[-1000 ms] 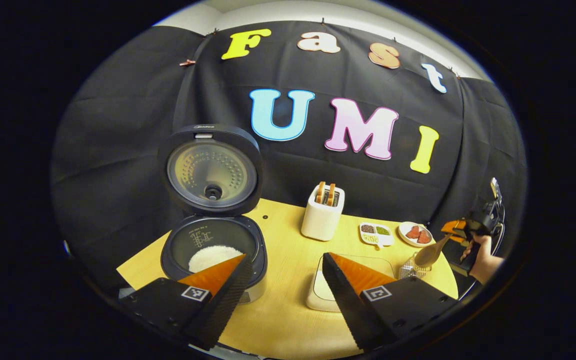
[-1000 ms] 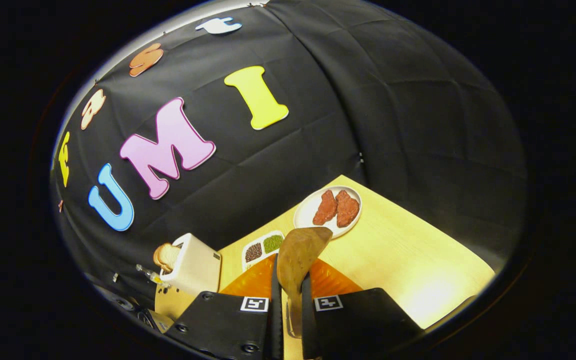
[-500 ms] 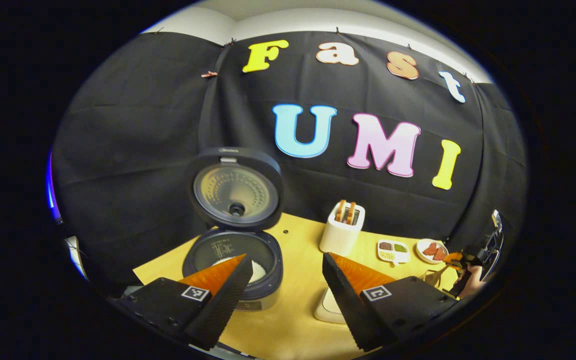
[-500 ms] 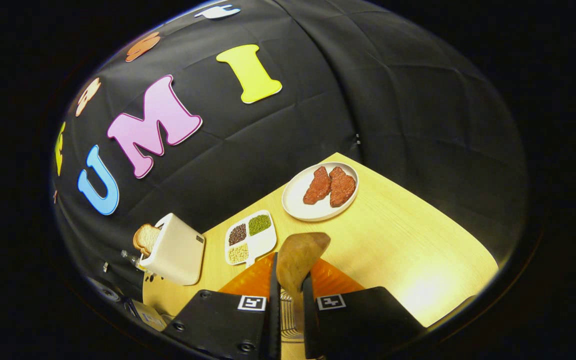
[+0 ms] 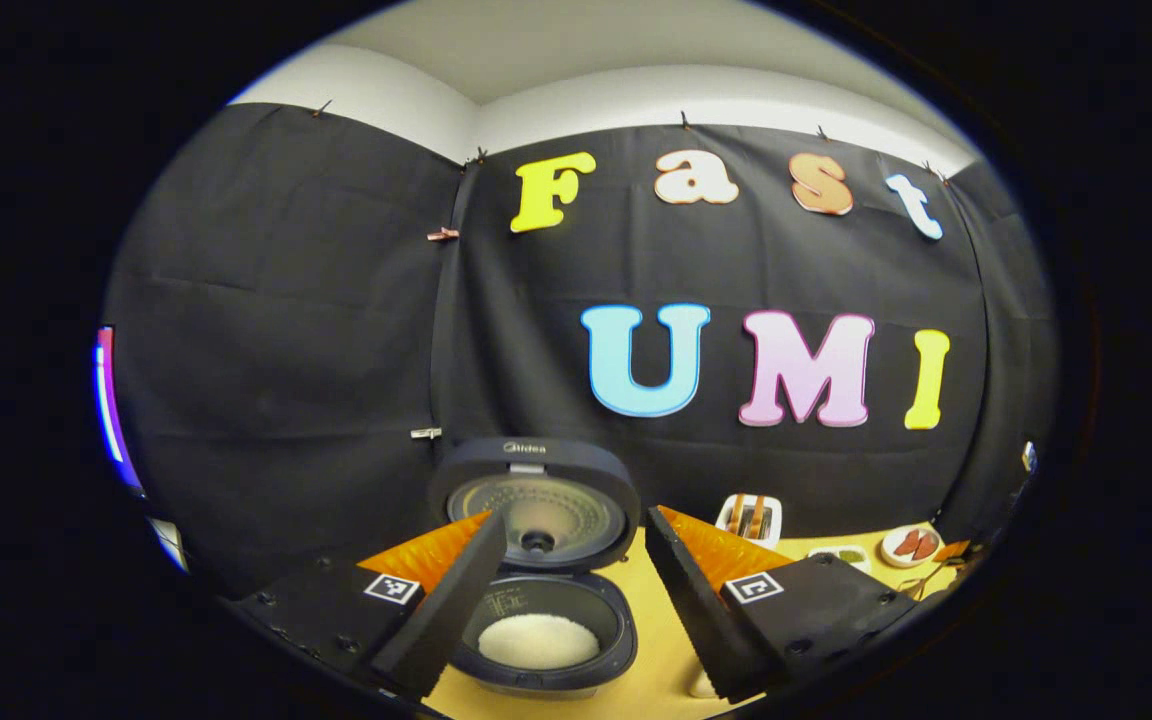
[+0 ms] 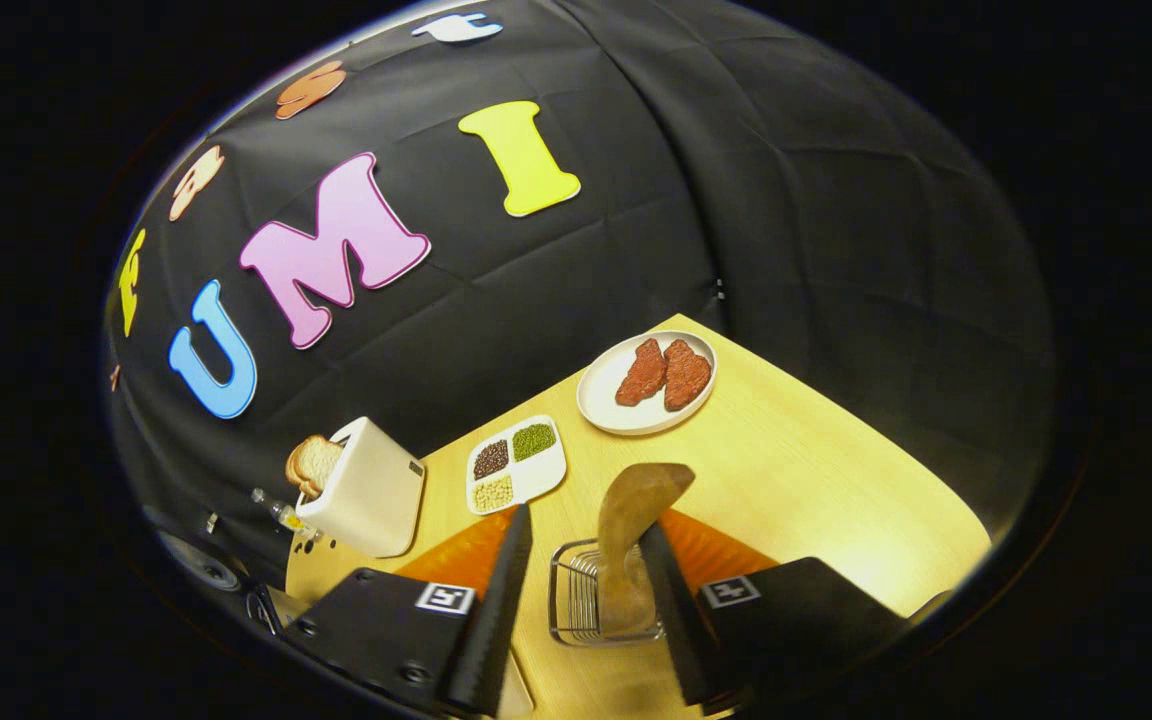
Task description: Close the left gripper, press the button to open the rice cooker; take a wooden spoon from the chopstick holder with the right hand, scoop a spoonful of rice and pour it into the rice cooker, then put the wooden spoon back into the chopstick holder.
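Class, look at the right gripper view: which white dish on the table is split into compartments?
The rectangular dish beside the toaster; it holds three separate fillings. The round plate is undivided, holding two reddish pieces.

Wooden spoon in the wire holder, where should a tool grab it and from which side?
Grip the wooden spoon just below its bowl, coming down from above. It stands bowl-up in the chopstick holder, whose wires fence in the lower handle, so probably nothing lower is reachable.

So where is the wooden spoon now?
In the right gripper view the spoon stands in the wire holder, bowl up, between the open fingers of the right gripper, in front of the divided dish.
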A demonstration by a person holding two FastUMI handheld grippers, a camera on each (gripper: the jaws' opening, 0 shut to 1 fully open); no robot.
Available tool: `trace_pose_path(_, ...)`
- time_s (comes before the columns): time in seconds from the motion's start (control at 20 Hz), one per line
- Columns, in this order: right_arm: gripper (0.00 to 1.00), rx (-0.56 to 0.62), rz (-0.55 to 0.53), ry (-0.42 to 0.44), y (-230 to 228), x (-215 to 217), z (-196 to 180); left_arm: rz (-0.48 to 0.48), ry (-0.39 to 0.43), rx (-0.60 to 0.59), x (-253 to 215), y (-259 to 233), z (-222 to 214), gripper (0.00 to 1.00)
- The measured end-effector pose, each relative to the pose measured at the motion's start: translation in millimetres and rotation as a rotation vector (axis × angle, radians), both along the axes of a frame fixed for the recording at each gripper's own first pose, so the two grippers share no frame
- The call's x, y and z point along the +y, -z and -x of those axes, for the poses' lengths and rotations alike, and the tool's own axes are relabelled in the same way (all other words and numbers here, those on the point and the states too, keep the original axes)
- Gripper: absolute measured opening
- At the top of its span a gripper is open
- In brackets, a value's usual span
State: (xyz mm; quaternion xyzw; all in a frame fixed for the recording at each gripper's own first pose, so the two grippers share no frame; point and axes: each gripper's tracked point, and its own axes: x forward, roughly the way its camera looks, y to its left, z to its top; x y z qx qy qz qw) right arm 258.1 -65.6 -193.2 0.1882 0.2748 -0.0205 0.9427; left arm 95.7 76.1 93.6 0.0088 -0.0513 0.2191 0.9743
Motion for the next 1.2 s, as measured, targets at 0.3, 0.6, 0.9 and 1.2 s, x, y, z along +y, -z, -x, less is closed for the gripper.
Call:
trace_pose_path(0.3,0.99,-0.036,0.107,0.056,-23,-26,54,-0.066,0.052,-0.064,41,-28,-35,0.94)
trace_pose_path(0.6,0.98,-0.052,0.163,0.04,-43,-9,88,-0.184,0.112,-0.129,74,-56,-82,0.92)
trace_pose_path(0.9,0.98,-0.16,0.21,0.026,-85,9,113,-0.206,0.132,-0.105,103,-52,-121,0.94)
trace_pose_path(1.2,0.98,-0.203,0.201,0.028,-111,21,126,-0.12,0.115,-0.022,115,-20,-140,0.94)
